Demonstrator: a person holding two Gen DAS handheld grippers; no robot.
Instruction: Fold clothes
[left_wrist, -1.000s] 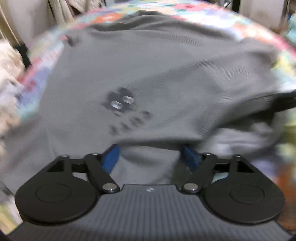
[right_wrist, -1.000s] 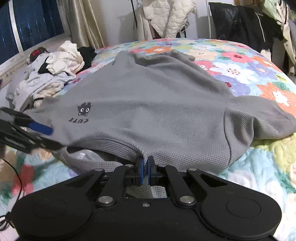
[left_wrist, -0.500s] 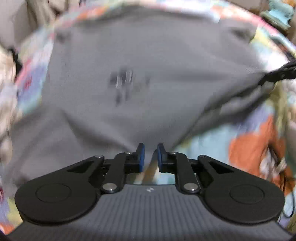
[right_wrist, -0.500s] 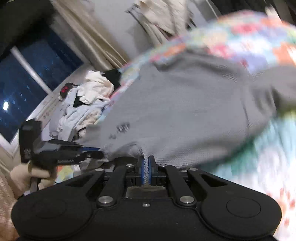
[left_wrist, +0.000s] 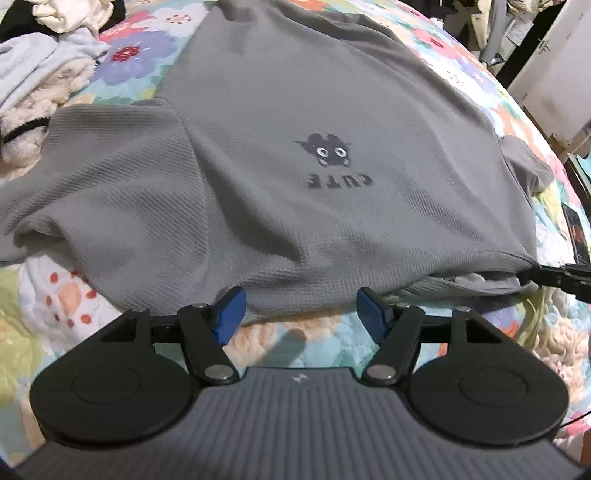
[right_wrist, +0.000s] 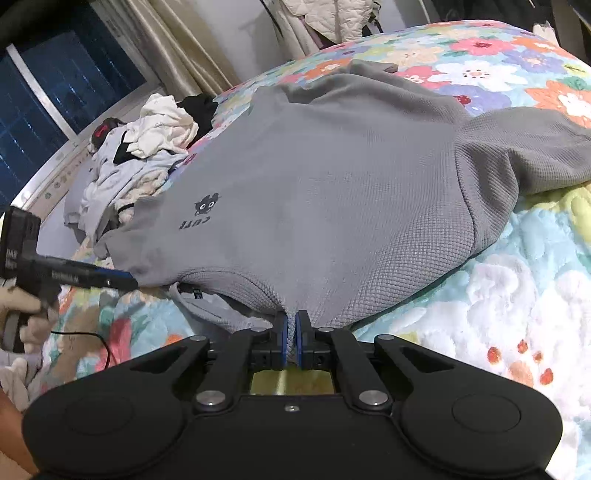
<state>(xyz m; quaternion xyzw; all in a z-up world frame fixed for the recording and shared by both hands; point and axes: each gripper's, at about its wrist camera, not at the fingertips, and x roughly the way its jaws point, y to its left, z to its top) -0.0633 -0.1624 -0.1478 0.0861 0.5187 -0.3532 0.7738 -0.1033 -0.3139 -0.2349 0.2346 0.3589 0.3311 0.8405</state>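
The gray shirt (left_wrist: 280, 155) lay spread on the floral bed (right_wrist: 517, 295), its collar edge nearest me. My right hand-held gripper (right_wrist: 291, 332) was clamped on that collar edge, while my left hand-held gripper (left_wrist: 299, 314) was opening just short of the same edge, nothing between its blue pads (left_wrist: 229, 314).

My left gripper (left_wrist: 299, 314) tips steeply downward, its jaws opening, blue pads (left_wrist: 229, 314) spread wide with nothing pressed between them. My right gripper (right_wrist: 291, 334) points forward at a shallower slope, its pads drawn together and pinching a fold of grey cloth. In the right wrist view my left hand (right_wrist: 26, 317) wraps the handle of its gripper.
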